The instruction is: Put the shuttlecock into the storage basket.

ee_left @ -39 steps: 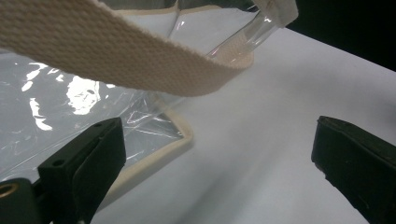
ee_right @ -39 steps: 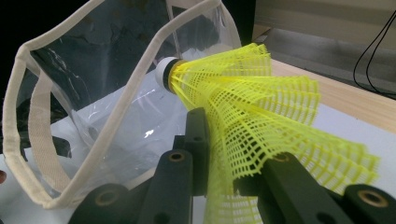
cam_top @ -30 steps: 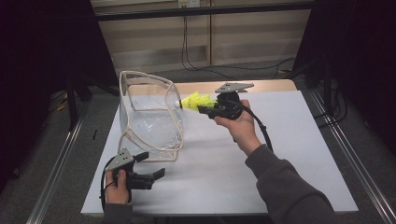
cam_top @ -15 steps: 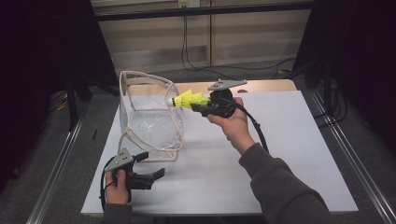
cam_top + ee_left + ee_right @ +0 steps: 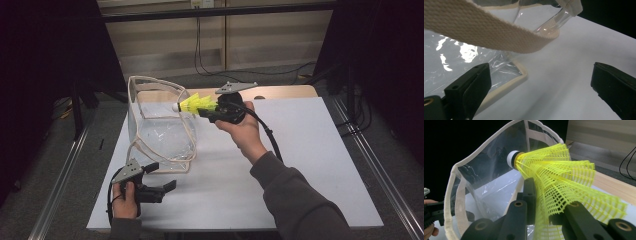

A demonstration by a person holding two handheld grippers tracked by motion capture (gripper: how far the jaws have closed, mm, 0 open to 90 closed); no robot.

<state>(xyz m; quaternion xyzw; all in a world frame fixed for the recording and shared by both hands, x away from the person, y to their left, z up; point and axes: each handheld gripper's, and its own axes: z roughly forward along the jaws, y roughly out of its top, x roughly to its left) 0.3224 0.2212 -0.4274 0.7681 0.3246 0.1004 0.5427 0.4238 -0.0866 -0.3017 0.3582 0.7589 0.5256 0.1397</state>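
A clear plastic bag (image 5: 162, 131) with cream webbing trim is standing upright on a white table (image 5: 310, 170), its mouth gaping open at the top. Everything here is placed relative to that bag. Just to the right of the bag's upper rim, the right gripper (image 5: 207, 111) is being held in the air by a hand (image 5: 245, 131) whose grey sleeve (image 5: 300, 205) is coming in from the lower right. Its two black jaws are pinching the mesh skirt of a yellow shuttlecock (image 5: 195, 105), which is lying roughly level with its white cork tip pointing left and sitting right at the bag's rim, over the edge of the opening. In the right gripper view, the shuttlecock (image 5: 556, 177) is fanning out between the jaws, with the bag (image 5: 486, 177) open behind its tip. In front of the bag, near its lower left corner, the left gripper (image 5: 162, 177) is resting low at the table, held by the other hand (image 5: 125, 200). Its jaws are standing wide apart and are holding nothing. In the left gripper view, a cream strap (image 5: 486, 32) of the bag is crossing above the spread jaws, and the bag's trimmed bottom corner is lying just beyond the left-hand jaw, without touching it.
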